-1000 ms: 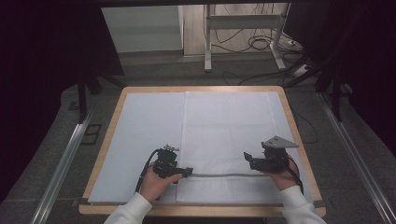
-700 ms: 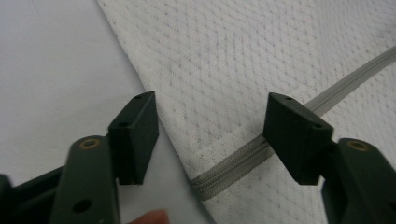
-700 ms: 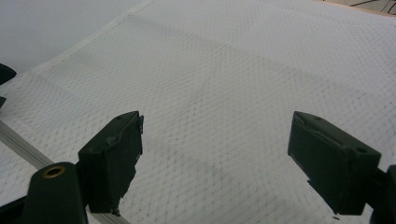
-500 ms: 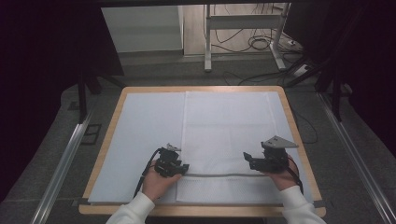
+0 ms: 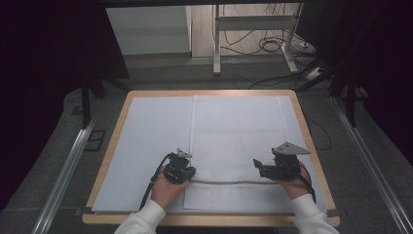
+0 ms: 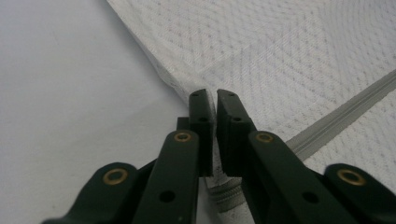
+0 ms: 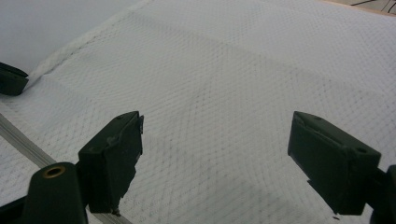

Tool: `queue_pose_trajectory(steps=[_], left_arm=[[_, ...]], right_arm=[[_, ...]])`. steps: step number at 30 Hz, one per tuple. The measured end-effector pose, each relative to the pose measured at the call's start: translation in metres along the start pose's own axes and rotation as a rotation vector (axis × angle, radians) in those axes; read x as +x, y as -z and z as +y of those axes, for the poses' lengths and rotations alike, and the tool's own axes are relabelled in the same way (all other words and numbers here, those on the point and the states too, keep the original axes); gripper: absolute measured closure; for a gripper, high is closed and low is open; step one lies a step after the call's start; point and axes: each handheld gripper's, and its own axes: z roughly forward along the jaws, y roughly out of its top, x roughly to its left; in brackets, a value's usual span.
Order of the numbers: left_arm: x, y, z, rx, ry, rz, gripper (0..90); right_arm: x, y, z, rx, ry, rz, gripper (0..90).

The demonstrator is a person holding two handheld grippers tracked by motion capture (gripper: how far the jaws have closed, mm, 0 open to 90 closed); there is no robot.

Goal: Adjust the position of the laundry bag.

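A white waffle-weave towel (image 5: pixel 238 131) with a grey stripe (image 5: pixel 229 182) near its front end lies flat on the table. My left gripper (image 5: pixel 192 171) sits at the towel's left edge by the stripe. In the left gripper view its jaws (image 6: pixel 215 100) have just been closing and now pinch the towel's edge (image 6: pixel 177 84), with cloth showing between them. My right gripper (image 5: pixel 258 165) rests over the towel's right side. In the right gripper view it (image 7: pixel 215 149) stands wide open above the towel (image 7: pixel 233 60), nothing between the fingers.
A pale mat (image 5: pixel 156 126) covers the wooden table (image 5: pixel 109 161) under the towel. Beyond the table's far edge are a metal stand's legs (image 5: pixel 216 44) and cables on the floor (image 5: pixel 272 46). A metal rail (image 5: pixel 68 165) runs along the left side.
The left gripper's jaws have closed on the towel's left edge. Both hands stay where they were.
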Motion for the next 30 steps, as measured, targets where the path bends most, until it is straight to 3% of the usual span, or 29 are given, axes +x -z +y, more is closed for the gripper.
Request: queue_pose_trajectory(steps=[9, 20, 25, 30], left_arm=[[0.004, 0.001, -0.001, -0.016, 0.023, -0.038, 88.7], [0.008, 0.008, 0.000, -0.048, 0.065, -0.076, 88.8], [0.009, 0.009, 0.000, -0.051, 0.068, -0.079, 88.8], [0.009, 0.009, 0.000, -0.053, 0.071, -0.085, 88.9]], right_arm=[[-0.009, 0.004, 0.001, 0.005, -0.020, -0.019, 17.7], [-0.065, 0.022, -0.003, 0.158, -0.175, -0.105, 17.6], [-0.089, 0.028, -0.012, 0.200, -0.256, -0.106, 20.2], [-0.100, 0.026, -0.019, 0.239, -0.284, -0.105, 24.5]])
